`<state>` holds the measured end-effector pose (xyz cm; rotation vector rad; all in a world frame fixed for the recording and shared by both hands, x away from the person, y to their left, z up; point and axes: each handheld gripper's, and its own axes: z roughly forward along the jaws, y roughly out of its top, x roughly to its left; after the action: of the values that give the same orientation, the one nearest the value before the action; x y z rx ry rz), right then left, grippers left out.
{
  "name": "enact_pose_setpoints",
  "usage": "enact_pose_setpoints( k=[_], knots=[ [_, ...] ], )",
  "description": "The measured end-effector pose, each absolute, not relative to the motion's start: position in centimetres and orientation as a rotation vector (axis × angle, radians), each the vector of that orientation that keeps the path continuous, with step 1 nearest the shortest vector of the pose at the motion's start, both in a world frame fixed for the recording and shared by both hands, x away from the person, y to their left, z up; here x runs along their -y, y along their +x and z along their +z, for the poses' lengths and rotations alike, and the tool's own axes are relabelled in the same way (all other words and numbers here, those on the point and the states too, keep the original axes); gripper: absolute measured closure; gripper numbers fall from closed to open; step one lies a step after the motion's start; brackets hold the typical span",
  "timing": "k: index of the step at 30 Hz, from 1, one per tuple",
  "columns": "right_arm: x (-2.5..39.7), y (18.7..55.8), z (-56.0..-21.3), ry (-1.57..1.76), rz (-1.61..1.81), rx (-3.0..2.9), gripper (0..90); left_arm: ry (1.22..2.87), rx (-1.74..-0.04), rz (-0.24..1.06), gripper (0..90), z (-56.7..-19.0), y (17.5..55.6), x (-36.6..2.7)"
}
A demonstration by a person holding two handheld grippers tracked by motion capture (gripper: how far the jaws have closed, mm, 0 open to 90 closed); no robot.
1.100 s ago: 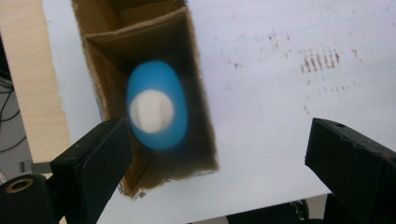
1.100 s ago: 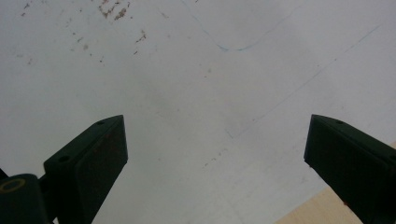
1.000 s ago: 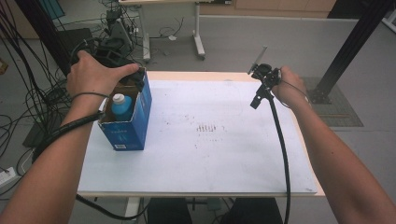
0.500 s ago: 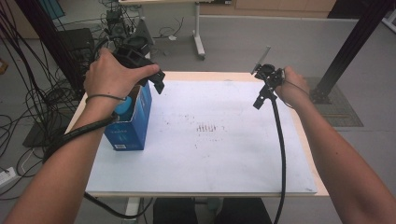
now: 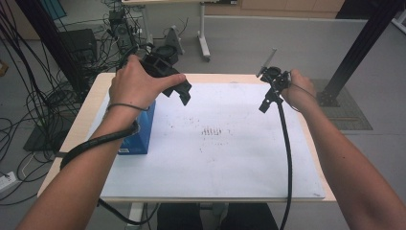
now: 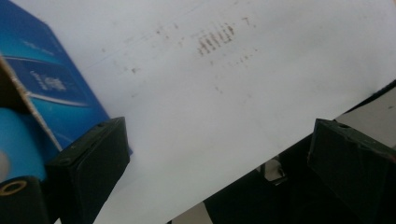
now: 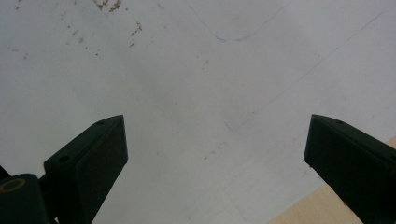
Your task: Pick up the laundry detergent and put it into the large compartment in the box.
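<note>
A blue carton (image 5: 138, 130) stands on the left of the white sheet (image 5: 225, 163) that covers the table. In the left gripper view the blue carton (image 6: 51, 79) has its top flap open and a light blue thing (image 6: 18, 140) shows inside. My left gripper (image 5: 184, 94) hangs in the air just right of the carton, jaws spread wide with nothing between them (image 6: 217, 128). Over the back right of the sheet, my right gripper (image 5: 265, 104) is open too, empty above bare paper (image 7: 217, 121).
Faint brown marks (image 5: 213, 132) dot the middle of the sheet. The table's wooden edge (image 7: 336, 210) lies close to the right gripper. Cables (image 5: 33, 110) crowd the floor at the left, and a black post (image 5: 359, 48) rises at the back right.
My left gripper has risen off the carton's top and moved right, toward the middle of the table. The right gripper has hardly shifted.
</note>
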<state>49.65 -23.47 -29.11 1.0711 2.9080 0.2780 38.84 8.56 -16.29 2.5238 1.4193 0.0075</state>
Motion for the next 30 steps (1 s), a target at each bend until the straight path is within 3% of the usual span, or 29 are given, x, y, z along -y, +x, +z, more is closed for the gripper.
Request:
enact_pose_setpoints(
  k=[11,30],
  knots=[
    [23.2,49.6,-29.2,1.071,0.278,-2.907,5.8,2.571,-1.336,0.003,5.3,-18.3,38.1,-6.5],
    [23.0,49.3,-29.6,1.068,0.293,-2.912,5.8,2.638,-1.277,-0.003,6.0,-25.1,37.3,-3.4]
  ],
)
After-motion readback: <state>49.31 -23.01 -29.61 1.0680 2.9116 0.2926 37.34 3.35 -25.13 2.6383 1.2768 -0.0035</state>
